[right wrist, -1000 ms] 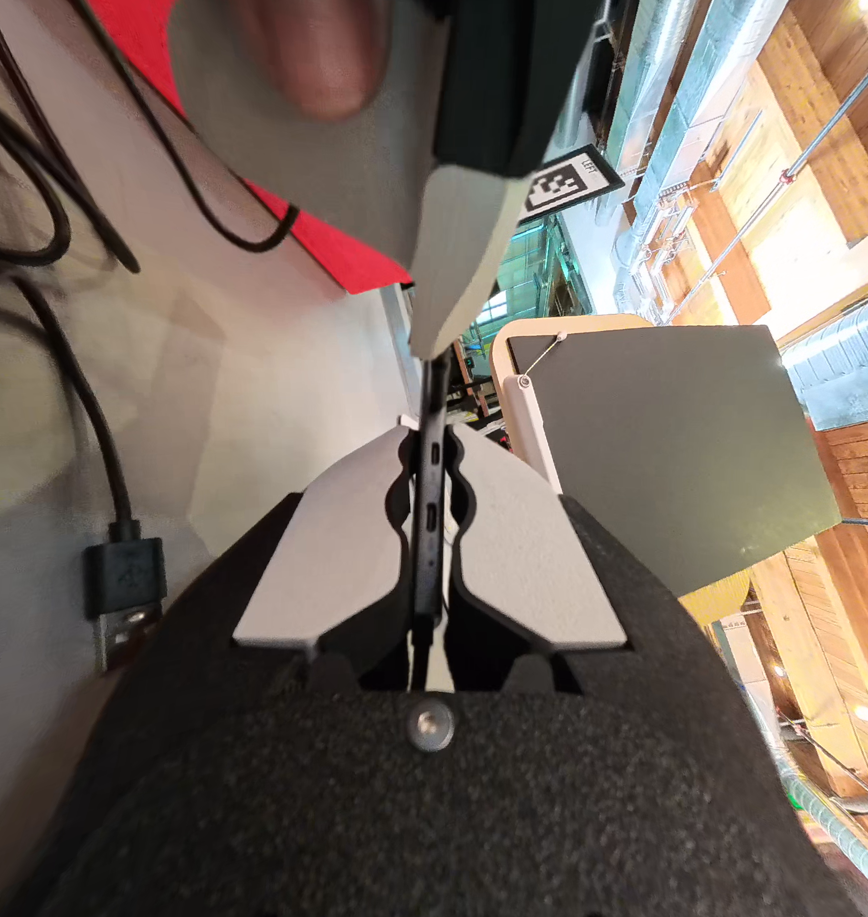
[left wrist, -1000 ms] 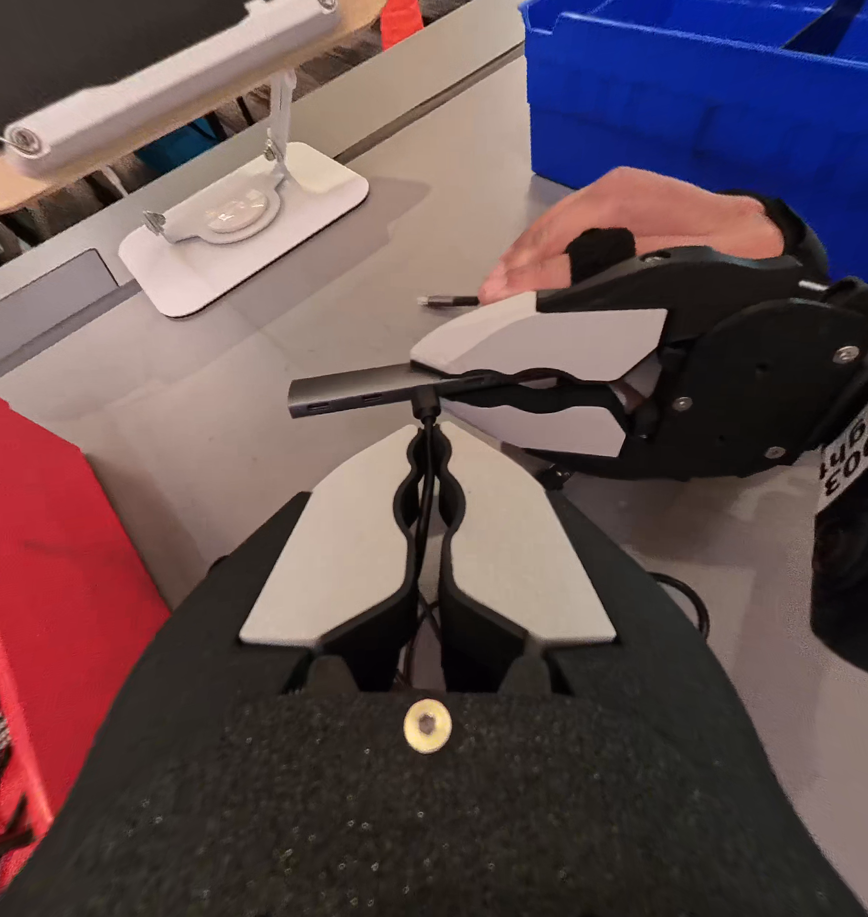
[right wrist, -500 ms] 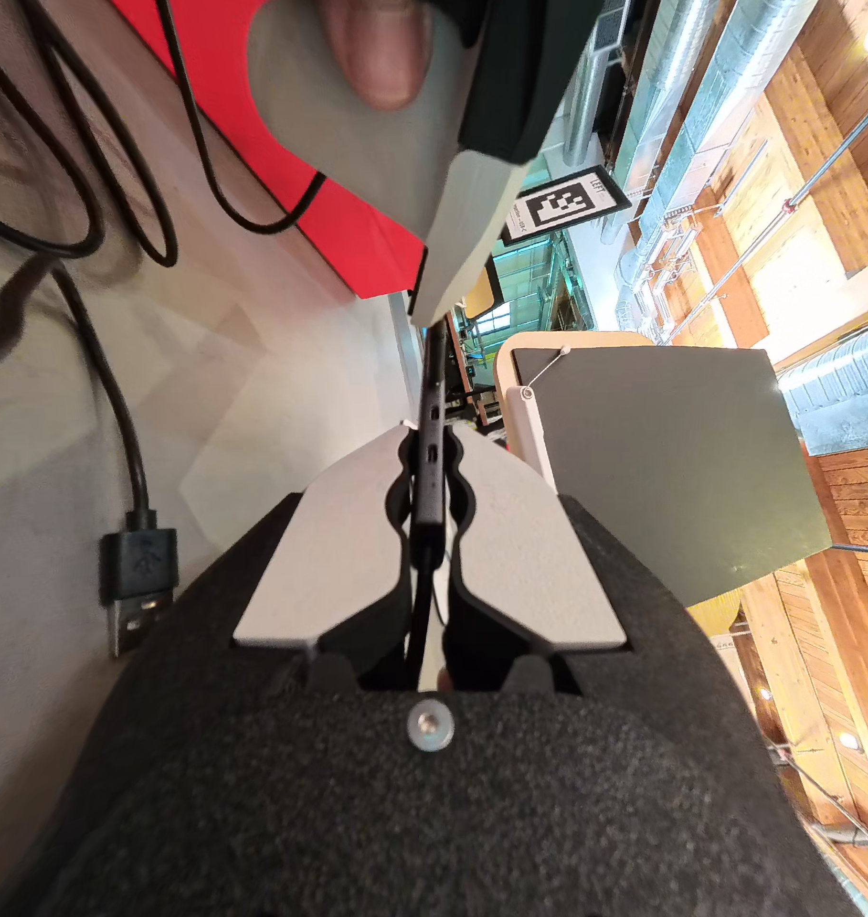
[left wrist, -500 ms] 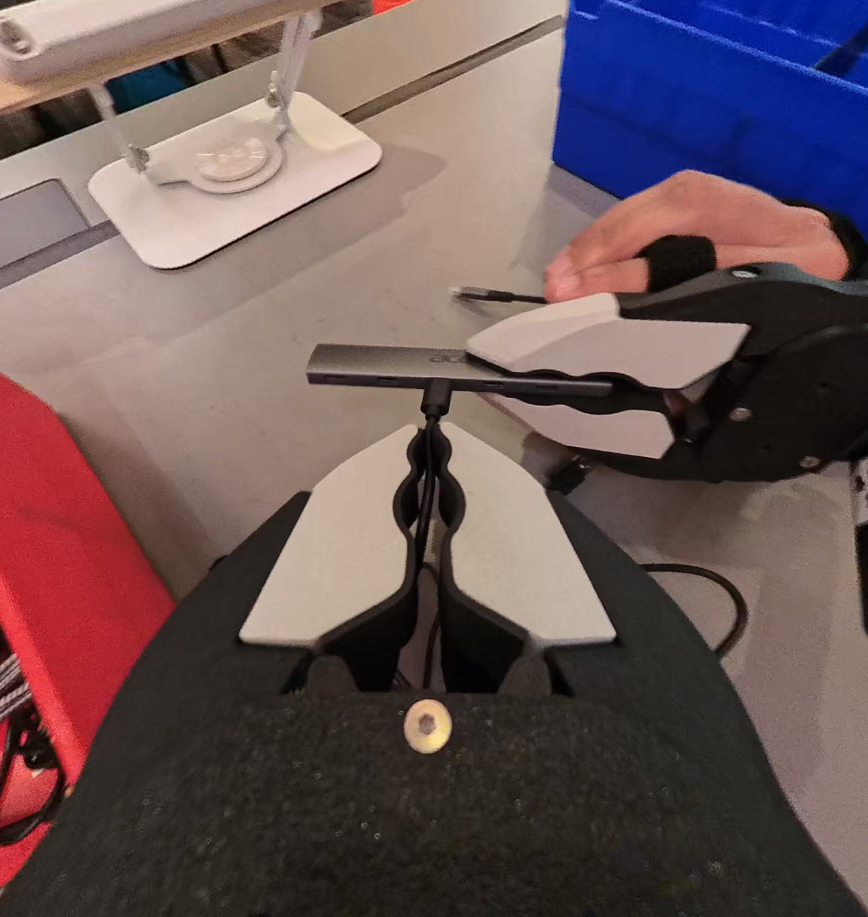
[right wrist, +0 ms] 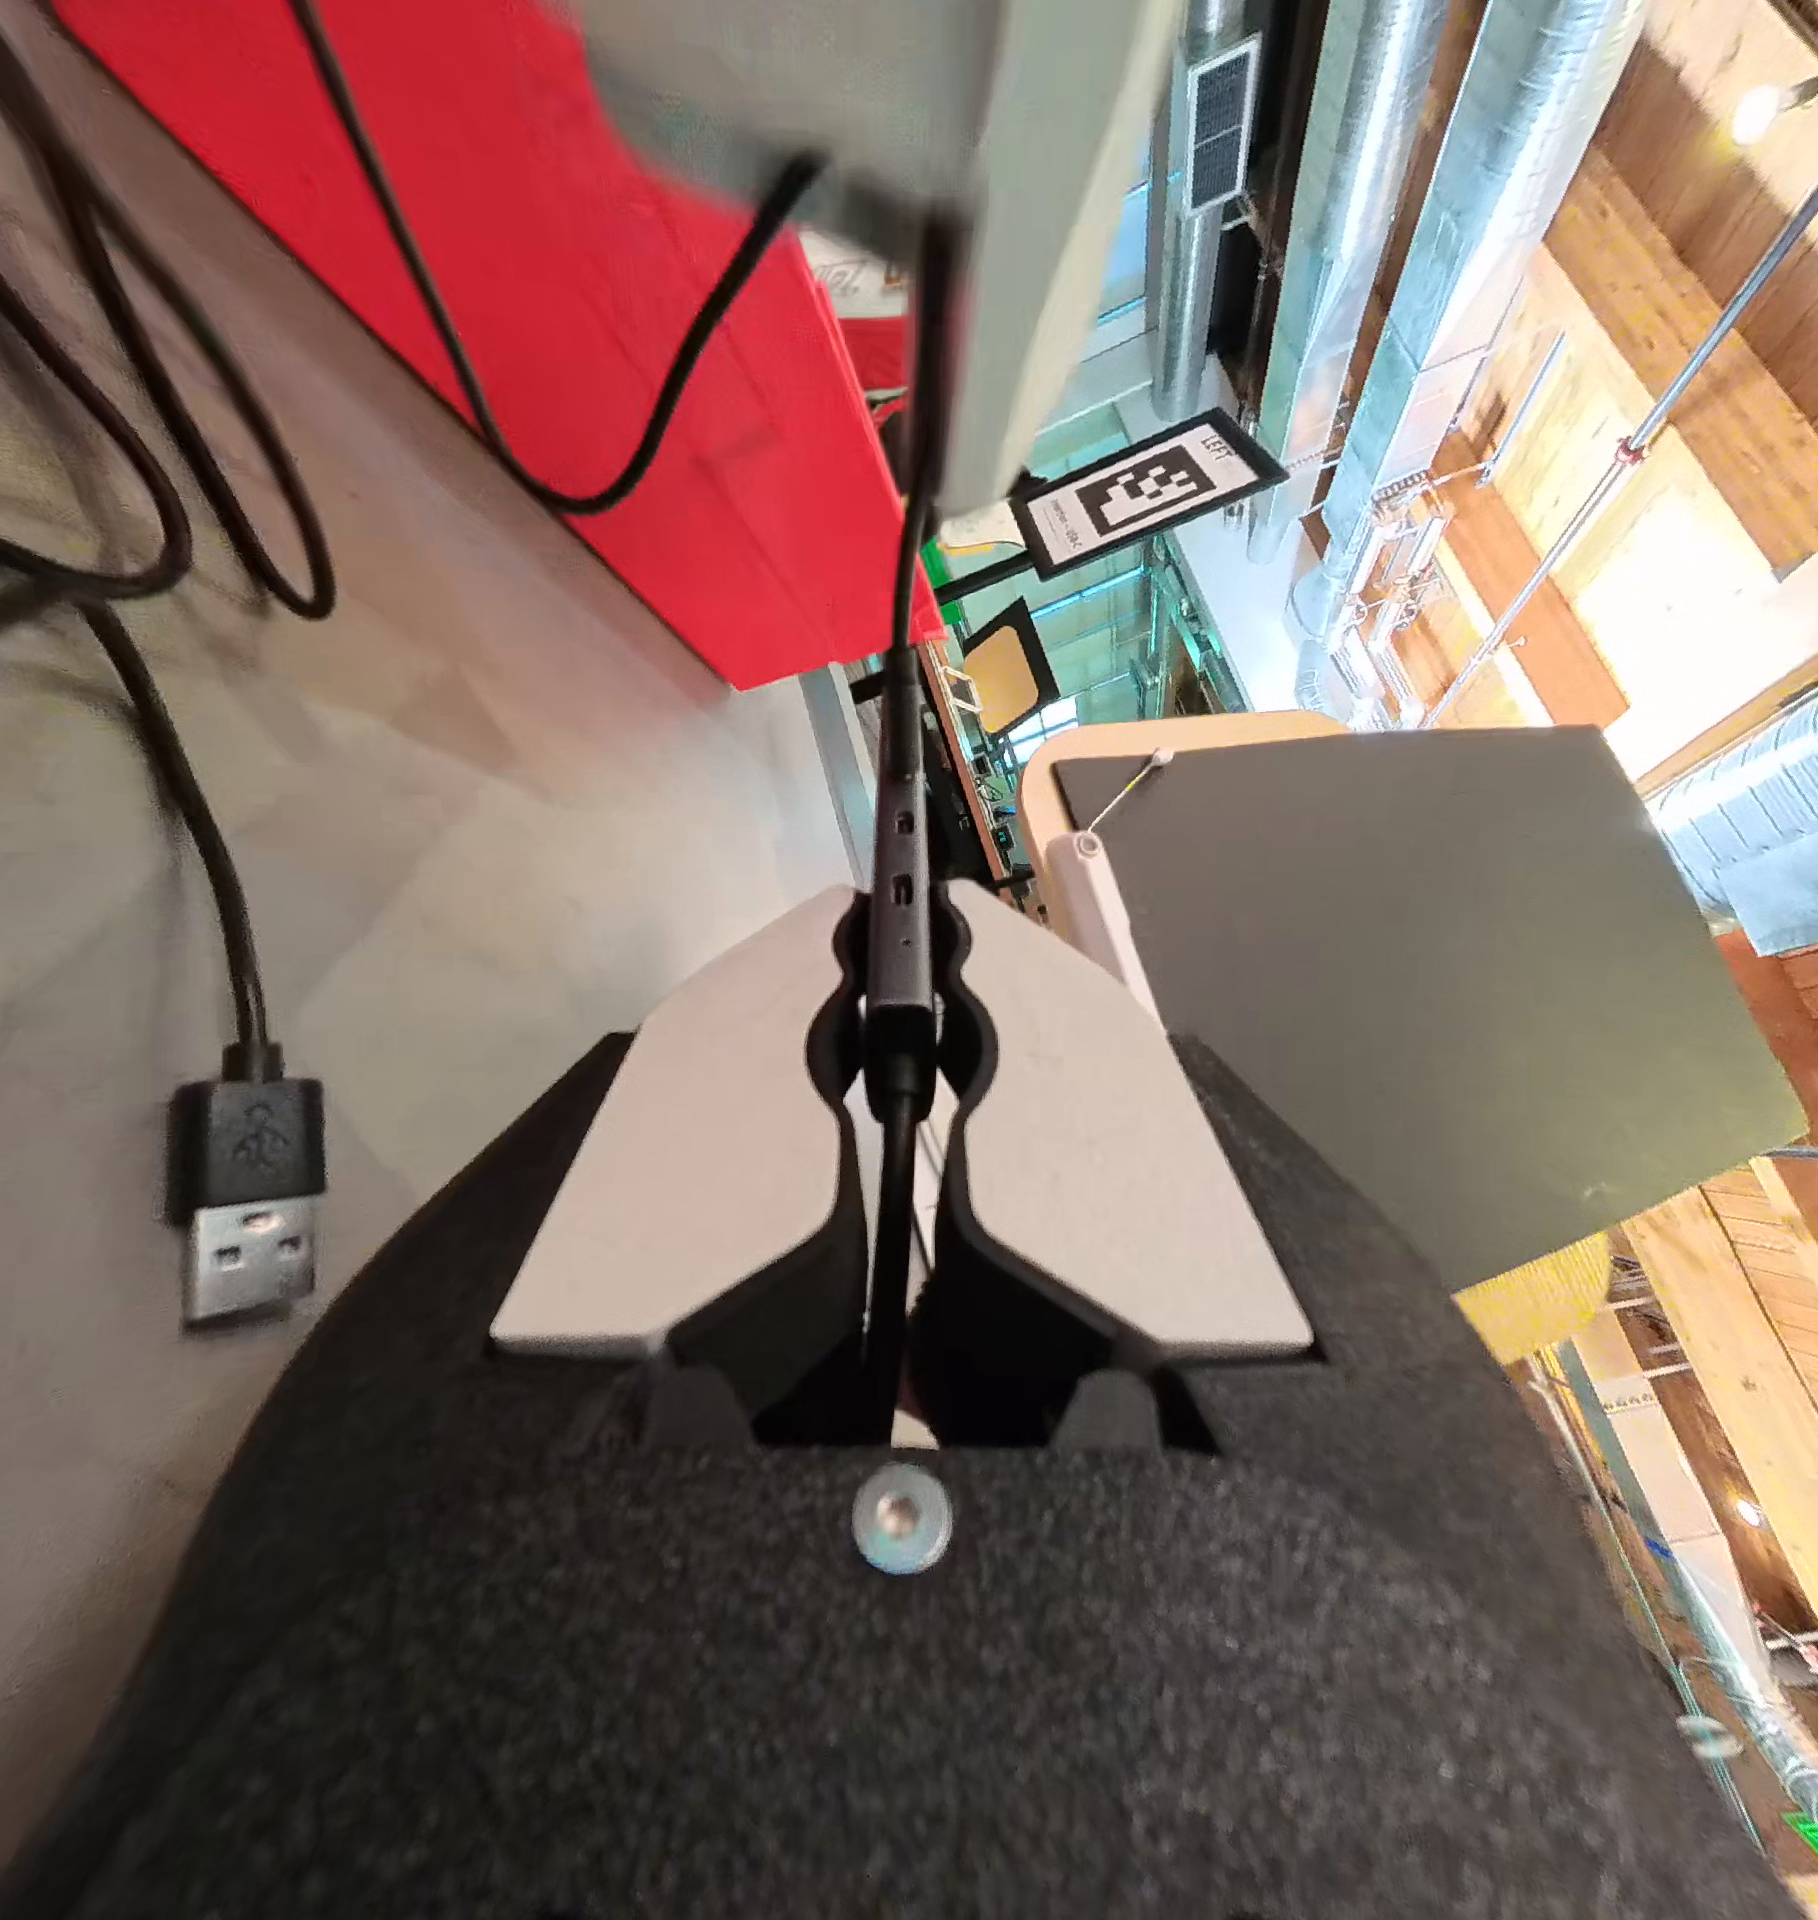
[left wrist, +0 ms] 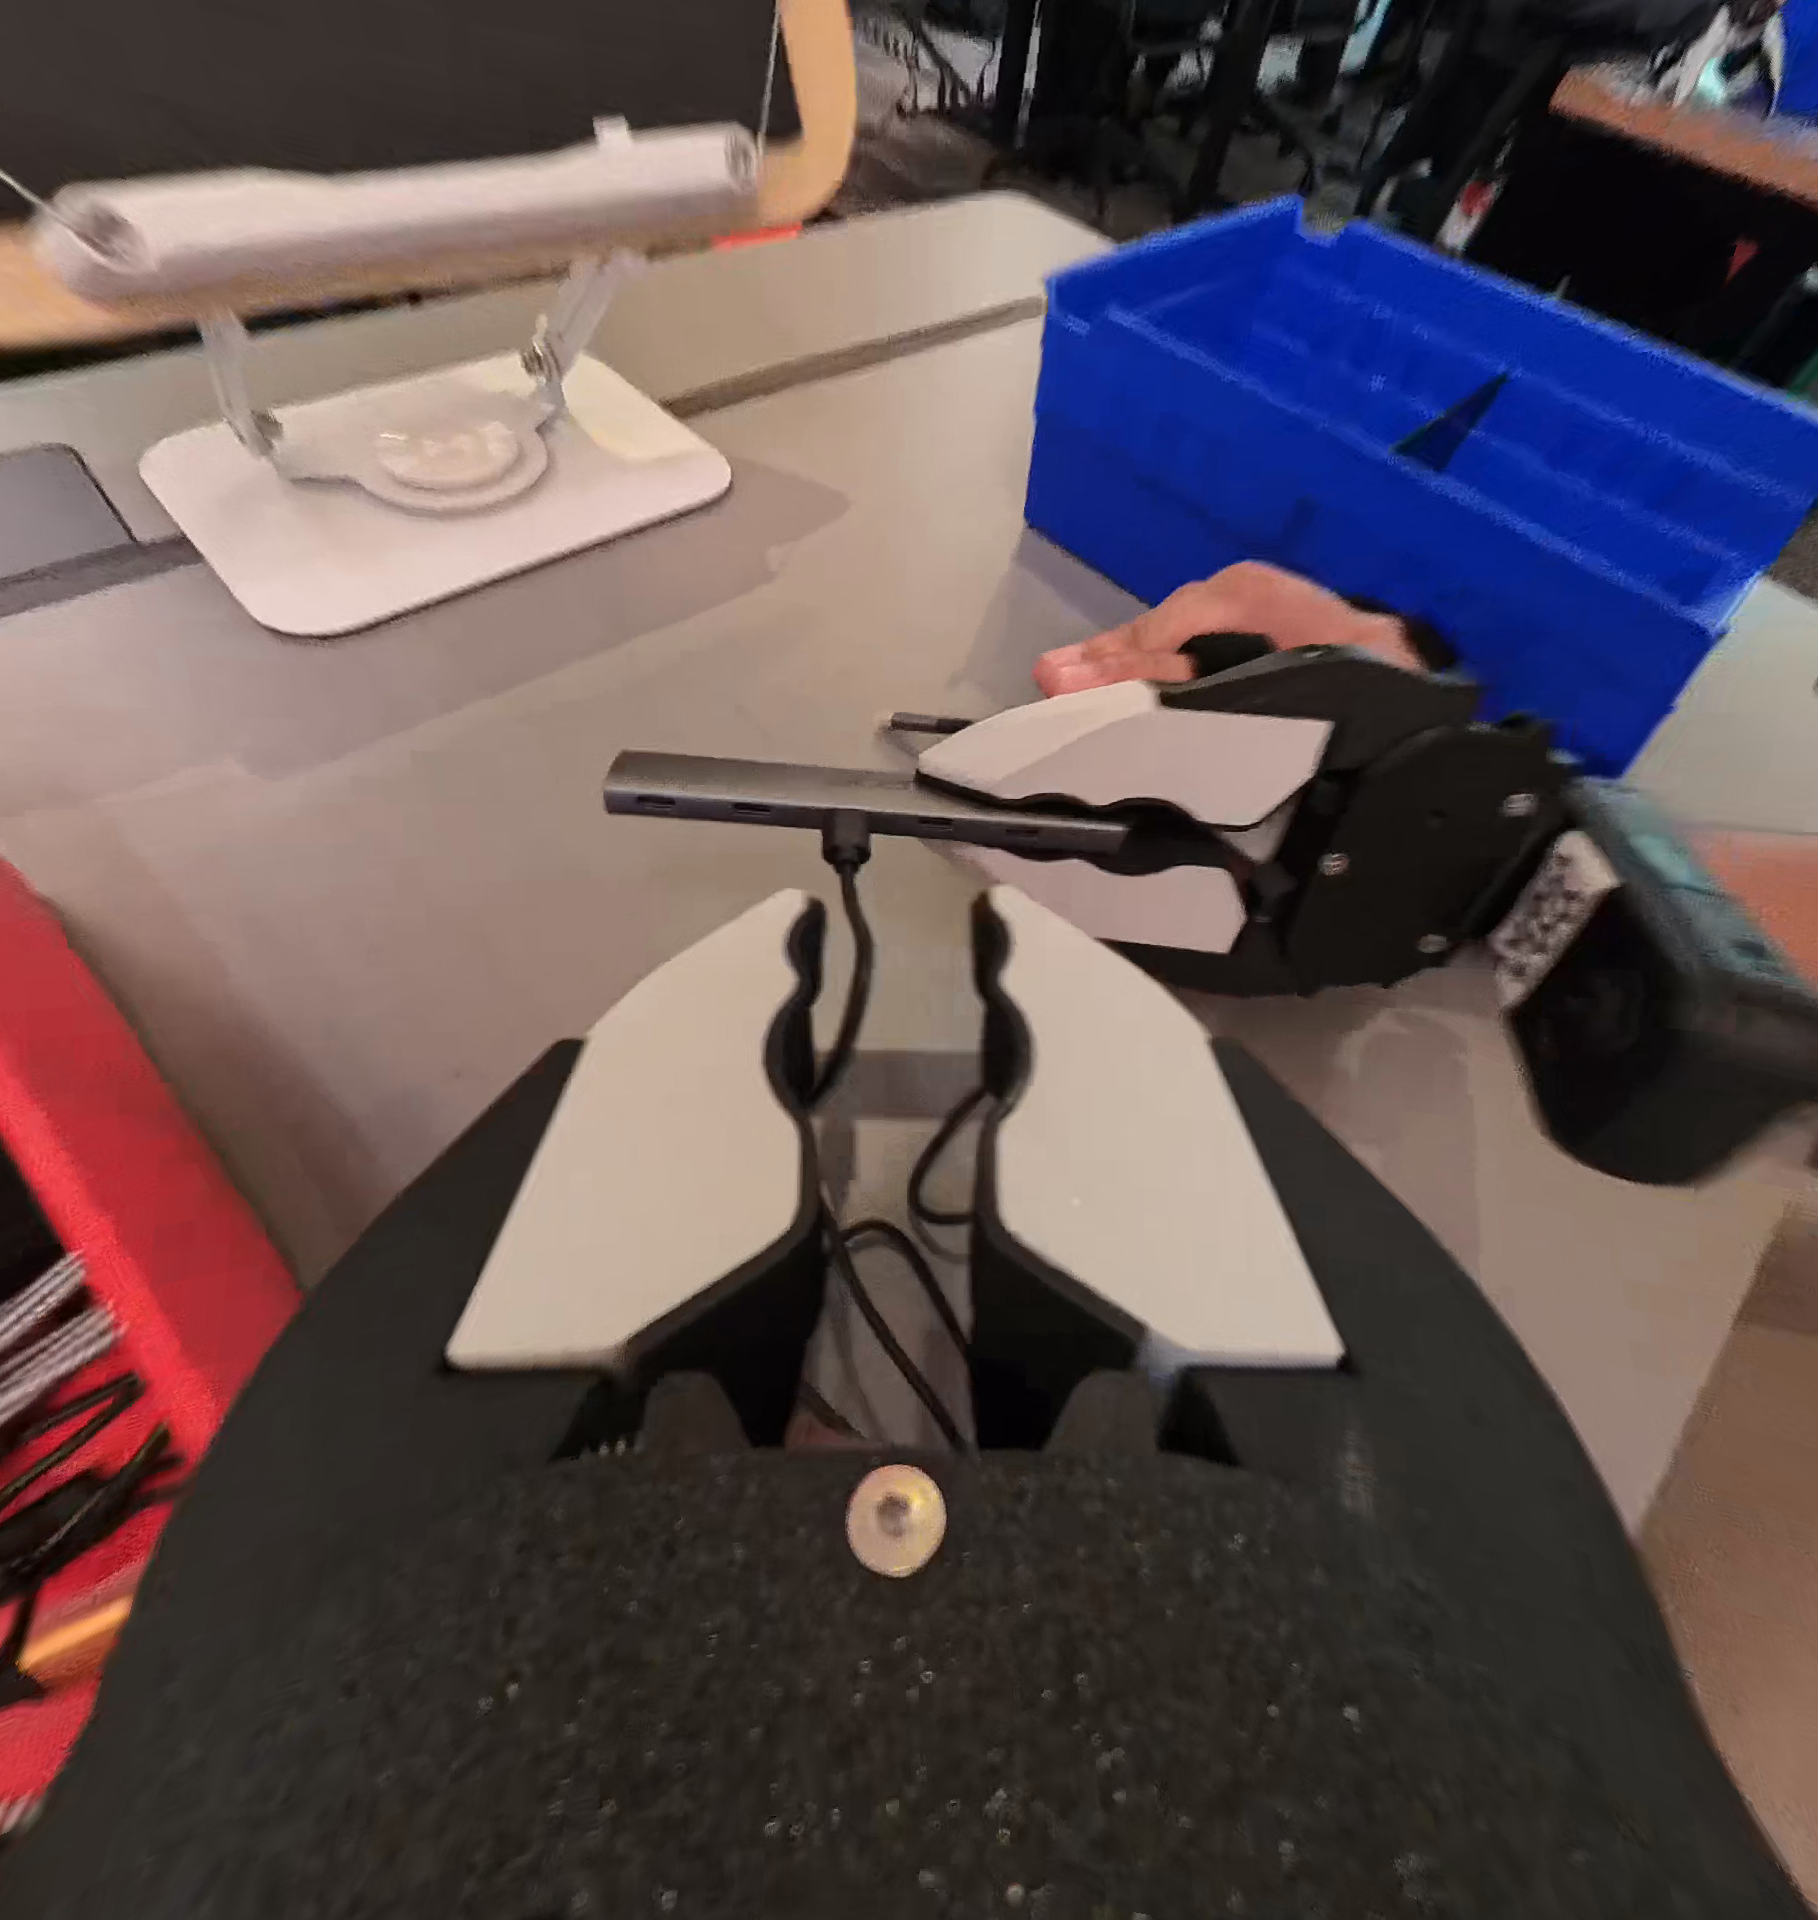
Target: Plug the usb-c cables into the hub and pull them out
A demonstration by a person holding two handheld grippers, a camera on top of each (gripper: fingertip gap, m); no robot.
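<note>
Counted: one slim grey hub [left wrist: 780, 795], two grippers, one plugged usb-c cable [left wrist: 851, 914], one loose USB-A plug [right wrist: 245, 1195], one blue bin [left wrist: 1404, 468], one red bin [left wrist: 63, 1039], one white stand [left wrist: 427, 499]. Hub held level above the grey table [left wrist: 469, 831], clamped at its far end between the pads of the right gripper [left wrist: 1030, 821], with a hand [left wrist: 1227, 634] visible behind that gripper. Same clamp confirmed in the right wrist view: right gripper [right wrist: 900, 935] closed on the hub [right wrist: 900, 894], the hub's own lead running back between the fingers. Left gripper [left wrist: 894, 914] just in front of the hub, tongs apart, nothing pinched; black cable hanging from a port near the hub's middle, passing loosely down through the gap. A second connector tip [left wrist: 915, 720] lying on the table behind the hub, partly hidden. Row of free ports visible along the hub's near edge. Blue bin behind and to the right of the hub; red bin to the left of it, with dark cables inside at the lower edge; white stand behind and left of the hub, carrying a dark panel with a pale wooden edge. USB-A plug flat on the table in the right wrist view, left of the hub. Surface: smooth grey, matte, seam running behind the hub. Room: wooden walls, exposed silver ducting, bright lamps, dark chair legs and a further desk behind the blue bin.
</note>
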